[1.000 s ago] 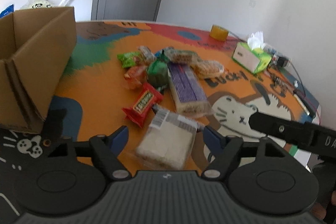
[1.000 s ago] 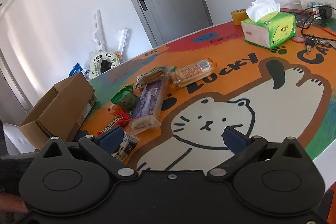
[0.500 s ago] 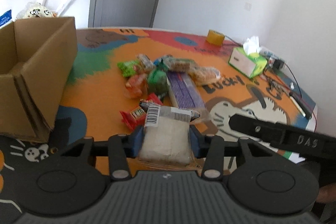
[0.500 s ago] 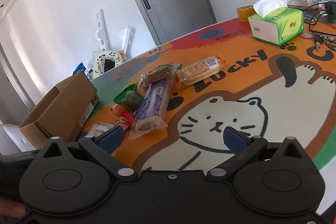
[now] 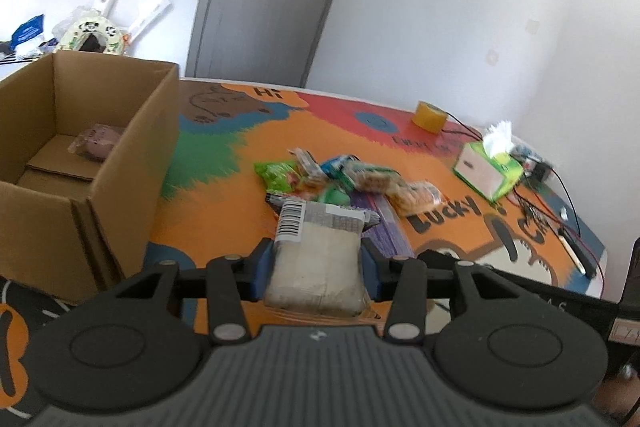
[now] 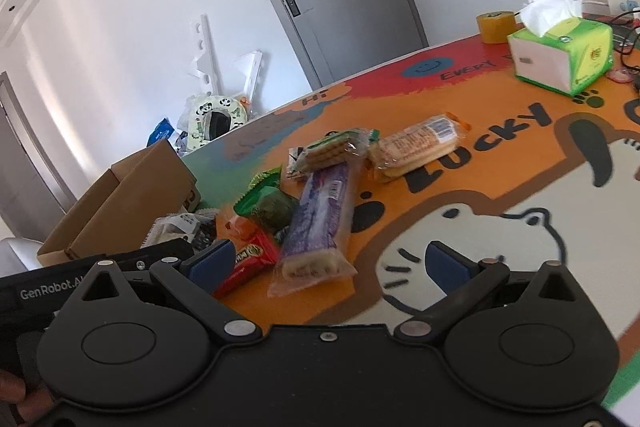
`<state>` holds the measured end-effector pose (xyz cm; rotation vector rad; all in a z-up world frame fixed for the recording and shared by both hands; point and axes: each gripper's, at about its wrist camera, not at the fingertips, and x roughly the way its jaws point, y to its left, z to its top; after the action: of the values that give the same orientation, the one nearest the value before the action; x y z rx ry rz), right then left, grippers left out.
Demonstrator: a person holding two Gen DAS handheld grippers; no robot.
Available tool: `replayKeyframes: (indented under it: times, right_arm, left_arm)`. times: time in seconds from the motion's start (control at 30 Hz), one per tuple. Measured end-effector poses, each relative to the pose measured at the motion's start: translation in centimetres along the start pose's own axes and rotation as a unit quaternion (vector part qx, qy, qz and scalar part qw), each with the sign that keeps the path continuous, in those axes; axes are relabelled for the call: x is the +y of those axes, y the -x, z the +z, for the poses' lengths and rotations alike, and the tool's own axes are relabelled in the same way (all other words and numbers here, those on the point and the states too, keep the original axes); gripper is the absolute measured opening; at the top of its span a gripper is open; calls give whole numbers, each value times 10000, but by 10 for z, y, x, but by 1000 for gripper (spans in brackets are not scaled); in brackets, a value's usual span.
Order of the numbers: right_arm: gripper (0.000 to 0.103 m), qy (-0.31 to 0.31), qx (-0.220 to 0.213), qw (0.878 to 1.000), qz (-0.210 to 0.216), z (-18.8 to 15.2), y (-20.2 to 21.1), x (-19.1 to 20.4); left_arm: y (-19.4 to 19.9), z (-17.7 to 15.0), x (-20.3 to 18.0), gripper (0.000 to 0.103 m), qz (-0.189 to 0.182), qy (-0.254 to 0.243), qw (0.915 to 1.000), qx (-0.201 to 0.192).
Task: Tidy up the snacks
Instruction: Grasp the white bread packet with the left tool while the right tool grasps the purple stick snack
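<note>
Left gripper (image 5: 316,269) clamped on a pale, blocky snack pack (image 5: 316,267) in crinkly clear wrap with a barcode label, lifted above the glossy cartoon table mat (image 5: 224,203). Left of it, open corrugated cardboard box (image 5: 120,163) with one brown packet (image 5: 96,143) inside. Right gripper (image 6: 326,263) spread wide, empty, near a long purple wrapper (image 6: 320,223).

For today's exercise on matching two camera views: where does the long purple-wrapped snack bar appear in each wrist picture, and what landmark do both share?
Left wrist: the long purple-wrapped snack bar sits near the centre, mostly hidden behind the pale packet with the barcode label held in the left gripper.
Right wrist: it lies in full view at centre, just ahead of the right gripper.
Shared landmark: the green tissue box.
</note>
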<state>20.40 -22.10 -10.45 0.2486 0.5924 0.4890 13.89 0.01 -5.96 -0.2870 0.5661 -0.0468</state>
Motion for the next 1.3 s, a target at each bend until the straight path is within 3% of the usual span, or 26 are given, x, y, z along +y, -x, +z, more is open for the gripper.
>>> replayKeyframes:
  times: [0.27,0.37,0.57,0.63,0.67,1.0,1.3]
  right_arm:
    - [101,60,190,9998,9,7,-27,12]
    - [93,93,323,9994,2,9,-37,14]
    - [63,154,473,9987,-76,8,-48,16]
    - [42,119,483,9986,-154,7,-47,13]
    - [39,76,489,9987,-136,7,-45,11]
    - [33,76,521,9986,-54,-5,-18,3]
    - [33,66,672,9968,-423,-11,14,-2]
  left_arm:
    - [-5,5,13,45,97,206,9997,-77]
    - [-7,5,16,45,111,241,9996,-57]
    - [-10,6,19,45,98,254,9996,-46]
    - [-11,5,18,45,90,232,9997,-46]
    - [-11,5,18,45,81,236,9997,-42]
    - [-6,0,13,45,57,305,9995,5]
    - [1,-6,7,45,31,281,9996,23]
